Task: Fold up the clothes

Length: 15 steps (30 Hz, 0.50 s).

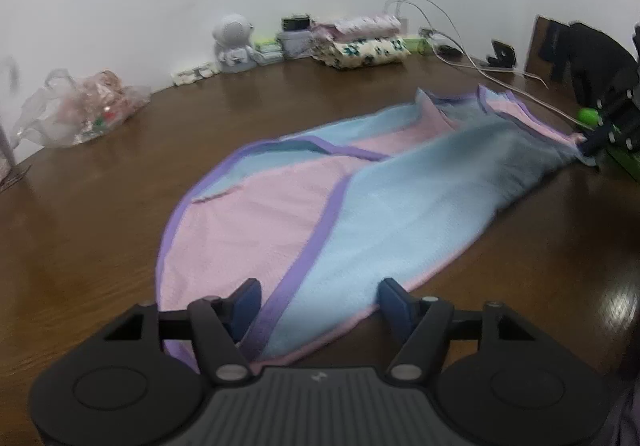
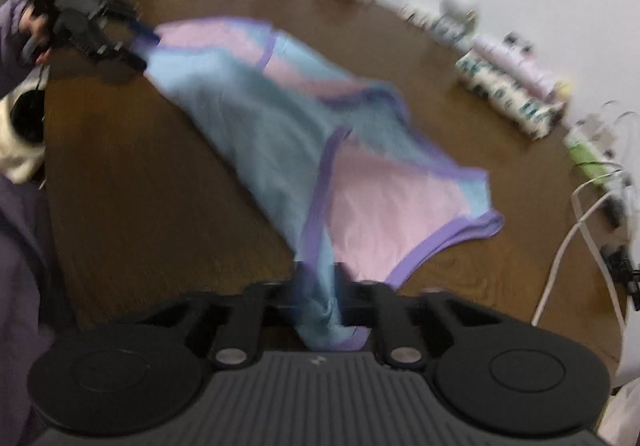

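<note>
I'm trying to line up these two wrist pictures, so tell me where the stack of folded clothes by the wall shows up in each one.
Left wrist view: the stack of folded clothes sits top centre, against the wall, right of the white astronaut figure.
Right wrist view: the stack lies at the right, along the table's far edge, blurred.
Shared landmark: the pink and blue garment spread on the wooden table.

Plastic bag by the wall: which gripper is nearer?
Left. The left gripper hangs open over the cloth's near end, on the plastic bag's side of the table. The right gripper clamps the cloth's opposite end, farther away.
</note>
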Tool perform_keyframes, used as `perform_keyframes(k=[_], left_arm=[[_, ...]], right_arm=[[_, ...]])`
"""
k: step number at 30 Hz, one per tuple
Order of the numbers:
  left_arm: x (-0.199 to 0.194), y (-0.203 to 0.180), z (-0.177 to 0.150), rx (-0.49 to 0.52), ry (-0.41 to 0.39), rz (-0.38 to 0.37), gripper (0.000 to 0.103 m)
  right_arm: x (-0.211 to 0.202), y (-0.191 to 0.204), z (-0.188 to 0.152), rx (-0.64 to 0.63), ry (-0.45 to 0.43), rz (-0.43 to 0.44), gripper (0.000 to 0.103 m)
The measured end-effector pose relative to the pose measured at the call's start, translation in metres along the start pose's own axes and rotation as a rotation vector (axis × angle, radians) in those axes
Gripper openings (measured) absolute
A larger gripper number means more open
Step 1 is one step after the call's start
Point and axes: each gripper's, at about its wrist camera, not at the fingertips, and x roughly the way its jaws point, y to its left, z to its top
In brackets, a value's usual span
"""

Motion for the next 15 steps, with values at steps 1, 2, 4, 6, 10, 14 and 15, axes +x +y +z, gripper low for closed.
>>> perform_keyframes(k=[1, 2, 4, 6, 10, 14, 15], left_arm=[[0.001, 0.002, 0.0, -0.012, 0.005, 0.002, 0.066], [0.001, 0.004, 0.0, -0.022, 0.008, 0.002, 0.066], [0.001, 0.008, -0.002, -0.035, 0.006, -0.005, 0.066], [0.0, 0.01, -0.003, -0.042, 0.001, 0.001, 0.07], [-0.004, 0.01, -0.003, -0.05, -0.014, 0.022, 0.073], [-0.01, 0.011, 0.001, -0.077, -0.045, 0.033, 0.07], [-0.011, 0.012, 0.003, -0.087, -0.051, 0.033, 0.07]], right_arm=[[0.003, -0.003, 0.0, -0.029, 0.024, 0.011, 0.006], [0.006, -0.005, 0.0, -0.058, 0.048, 0.022, 0.005], [0.007, -0.012, 0.004, -0.073, 0.05, -0.015, 0.004], [0.006, -0.019, 0.01, -0.069, 0.034, -0.076, 0.004], [0.004, -0.033, 0.021, -0.061, 0.0, -0.197, 0.046], [0.002, -0.033, 0.032, -0.045, -0.044, -0.265, 0.051], [0.003, -0.026, 0.037, -0.02, -0.067, -0.24, 0.05]])
